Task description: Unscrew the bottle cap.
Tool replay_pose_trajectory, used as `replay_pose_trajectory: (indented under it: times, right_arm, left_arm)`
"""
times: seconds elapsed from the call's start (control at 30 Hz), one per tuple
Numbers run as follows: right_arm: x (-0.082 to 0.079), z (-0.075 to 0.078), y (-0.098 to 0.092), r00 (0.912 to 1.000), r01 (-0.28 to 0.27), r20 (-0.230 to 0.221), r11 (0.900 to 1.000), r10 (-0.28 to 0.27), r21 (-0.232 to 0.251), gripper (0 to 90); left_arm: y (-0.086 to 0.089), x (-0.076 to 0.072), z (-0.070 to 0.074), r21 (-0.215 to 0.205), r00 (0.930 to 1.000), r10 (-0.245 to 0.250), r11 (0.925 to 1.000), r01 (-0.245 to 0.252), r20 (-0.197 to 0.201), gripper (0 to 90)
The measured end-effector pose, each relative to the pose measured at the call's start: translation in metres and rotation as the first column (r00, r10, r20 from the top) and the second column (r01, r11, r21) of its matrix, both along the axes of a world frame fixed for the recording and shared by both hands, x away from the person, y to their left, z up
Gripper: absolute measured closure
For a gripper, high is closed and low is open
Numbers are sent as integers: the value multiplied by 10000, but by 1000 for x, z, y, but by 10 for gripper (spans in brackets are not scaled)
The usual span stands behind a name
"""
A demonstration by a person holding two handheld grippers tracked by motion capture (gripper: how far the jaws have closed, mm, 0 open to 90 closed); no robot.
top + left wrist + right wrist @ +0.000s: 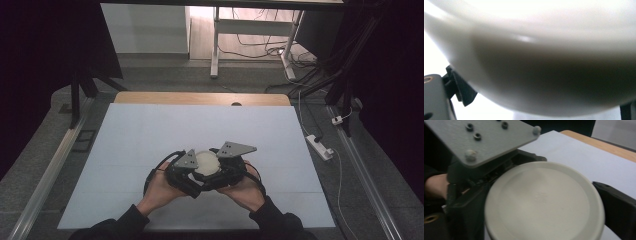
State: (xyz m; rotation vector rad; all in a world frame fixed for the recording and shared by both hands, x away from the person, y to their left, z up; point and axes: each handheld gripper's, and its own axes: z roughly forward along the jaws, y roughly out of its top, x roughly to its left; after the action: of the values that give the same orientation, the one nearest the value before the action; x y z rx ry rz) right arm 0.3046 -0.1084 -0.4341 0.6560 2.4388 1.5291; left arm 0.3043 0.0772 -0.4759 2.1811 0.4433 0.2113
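Two black grippers, the left gripper (pixel 192 172) and right gripper (pixel 225 167), each carry a grey three-cornered plate (pixel 481 138) fixed with small dark screws. Black cables (pixel 150 177) loop from them. The person wears dark long sleeves (pixel 277 222), hands bare.

Two forearms in dark sleeves come in from the bottom edge of the high view, at about 6 o'clock. The left hand (pixel 161 189) comes up from 7 o'clock and the right hand (pixel 246 189) from 5 o'clock, and they lean in toward each other. Each hand holds a black gripper. The left gripper (pixel 186 169) points toward 2 o'clock and the right gripper (pixel 226 162) points toward 10 o'clock, so their front ends meet in the middle, very close together. Each has a grey three-cornered plate on top. In the right gripper view its own dark jaws stand wide apart, one at each side. Black cables loop out by the wrists.
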Motion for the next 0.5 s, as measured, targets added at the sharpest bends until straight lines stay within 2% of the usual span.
replay_pose_trajectory:
  times: [0.2,0.33,0.43,0.5]
  right_arm:
    - [0,-1,-2,9997,-179,136,9998,180,-68,74]
    - [2,-1,-7,9965,-827,147,9966,826,53,75]
    - [5,0,-11,9881,-1538,37,9880,1538,128,76]
    - [8,0,-13,9779,-2085,-97,9779,2087,158,76]
  left_arm:
    - [-1,1,-2,-17,9997,-222,9998,222,-110,74]
    - [1,2,-1,-159,9967,-780,9969,776,-217,74]
    - [1,2,-1,-254,9908,-1315,9911,1308,-303,74]
    - [1,2,-2,-340,9845,-1705,9850,1692,-400,74]
